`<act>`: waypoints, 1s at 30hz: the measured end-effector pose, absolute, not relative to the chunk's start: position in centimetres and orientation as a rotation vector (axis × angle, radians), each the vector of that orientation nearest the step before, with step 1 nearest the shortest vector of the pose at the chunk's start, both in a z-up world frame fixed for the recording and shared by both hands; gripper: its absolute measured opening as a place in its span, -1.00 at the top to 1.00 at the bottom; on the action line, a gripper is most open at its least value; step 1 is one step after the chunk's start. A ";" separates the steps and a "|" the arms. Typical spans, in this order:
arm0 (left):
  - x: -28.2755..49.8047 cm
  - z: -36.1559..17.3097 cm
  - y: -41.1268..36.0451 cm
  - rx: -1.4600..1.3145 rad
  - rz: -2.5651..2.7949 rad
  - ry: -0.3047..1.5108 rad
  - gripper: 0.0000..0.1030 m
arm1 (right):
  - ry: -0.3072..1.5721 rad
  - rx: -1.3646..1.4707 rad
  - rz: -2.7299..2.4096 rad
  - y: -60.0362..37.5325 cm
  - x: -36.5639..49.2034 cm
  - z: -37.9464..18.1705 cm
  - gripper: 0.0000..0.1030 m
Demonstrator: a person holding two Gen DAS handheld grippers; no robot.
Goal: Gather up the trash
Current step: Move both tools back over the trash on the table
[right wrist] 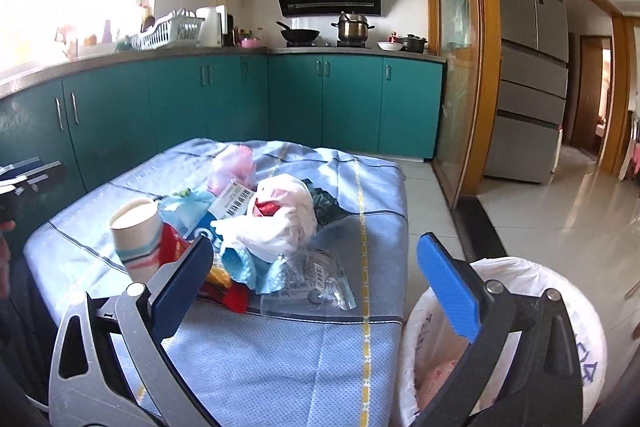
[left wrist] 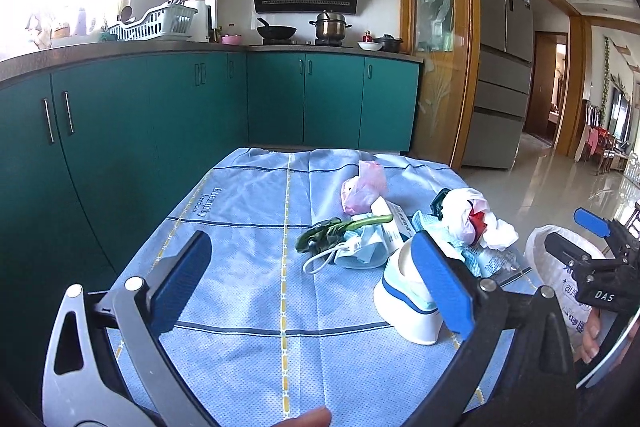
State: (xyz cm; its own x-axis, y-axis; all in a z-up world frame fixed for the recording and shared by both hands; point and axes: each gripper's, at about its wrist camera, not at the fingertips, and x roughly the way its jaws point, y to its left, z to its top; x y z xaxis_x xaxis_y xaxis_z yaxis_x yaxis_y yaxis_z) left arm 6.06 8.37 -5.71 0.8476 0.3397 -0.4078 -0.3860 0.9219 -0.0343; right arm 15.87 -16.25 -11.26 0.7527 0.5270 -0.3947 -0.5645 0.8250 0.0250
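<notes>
Both the left gripper [left wrist: 308, 277] and the right gripper [right wrist: 316, 277] hover with jaws wide and nothing between them, above the near edge of the surface covered by a light blue checked cloth [left wrist: 248, 259]. The trash lies in a heap toward the surface's right edge: a white paper cup with blue and pink stripes [right wrist: 136, 239], a crumpled white plastic bag [right wrist: 280, 219], a pink plastic bag [left wrist: 362, 187] and a wilted green vegetable stalk [left wrist: 336, 231]. A bin lined with a white plastic bag [right wrist: 520, 279] stands on the floor just beside the surface's near right corner.

Heaped trash [right wrist: 256, 227] on the blue cloth [right wrist: 280, 355], beside white-lined bin [right wrist: 520, 275] at its edge.
</notes>
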 end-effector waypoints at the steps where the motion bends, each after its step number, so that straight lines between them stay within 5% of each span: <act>1: 6.0 -5.7 8.4 -0.120 0.381 0.403 -0.94 | 0.405 -0.088 0.605 -16.4 16.0 -11.3 -0.93; 30: 6.9 -6.8 7.8 -0.095 0.373 0.464 -0.94 | 0.476 -0.200 0.527 -14.5 16.6 -13.2 -0.93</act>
State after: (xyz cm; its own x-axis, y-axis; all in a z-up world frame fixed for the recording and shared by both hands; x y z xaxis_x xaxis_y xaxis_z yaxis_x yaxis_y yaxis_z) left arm 6.86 7.82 -6.76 0.8283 0.3291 -0.4535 -0.3720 0.9282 -0.0057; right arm 16.63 -14.46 -13.19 0.7591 0.4346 -0.4846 -0.5255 0.8485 -0.0624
